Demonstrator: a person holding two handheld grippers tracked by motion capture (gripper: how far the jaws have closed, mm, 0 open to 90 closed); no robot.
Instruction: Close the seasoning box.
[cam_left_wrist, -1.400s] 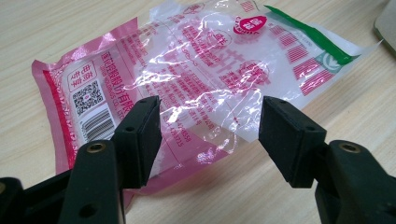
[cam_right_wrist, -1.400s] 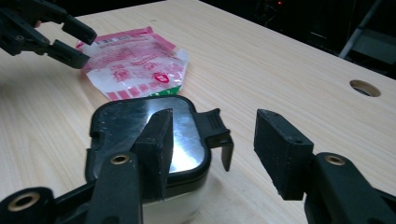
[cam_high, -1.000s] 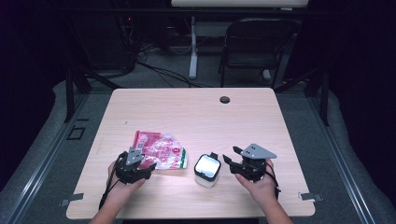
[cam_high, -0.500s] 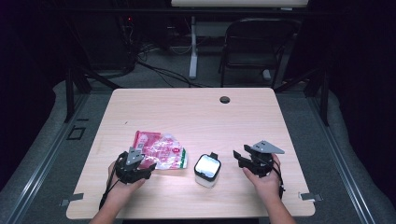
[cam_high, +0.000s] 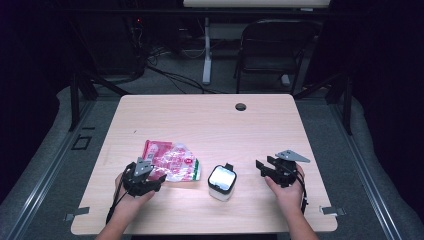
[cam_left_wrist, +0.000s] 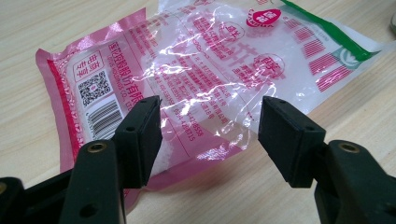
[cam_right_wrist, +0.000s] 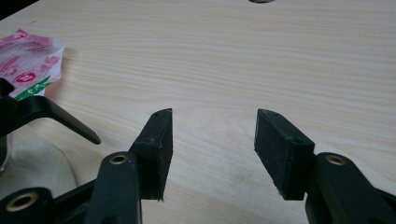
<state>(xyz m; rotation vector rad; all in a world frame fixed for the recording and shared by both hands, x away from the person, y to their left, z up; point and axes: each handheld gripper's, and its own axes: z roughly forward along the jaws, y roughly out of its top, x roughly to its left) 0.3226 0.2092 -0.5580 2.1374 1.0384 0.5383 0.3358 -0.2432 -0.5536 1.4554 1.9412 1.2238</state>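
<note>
Left gripper (cam_left_wrist: 210, 123) hovers spread wide over the pink packet (cam_left_wrist: 201, 79) near the table's (cam_high: 210, 120) front edge; right gripper (cam_right_wrist: 212, 135) gapes, holding nothing.

The pink packet (cam_left_wrist: 205, 88) runs past the top edge.

The desk (cam_high: 210, 125) is pale wood-grain laminate, smooth with a soft sheen. On it lies a pink and clear packet (cam_left_wrist: 205, 79) of thin, glossy, crinkled plastic film that catches bright glints of light. The jaws of the left gripper (cam_left_wrist: 210, 135) and right gripper (cam_right_wrist: 212, 149) are matt black plastic with brass-coloured metal rivets
</note>
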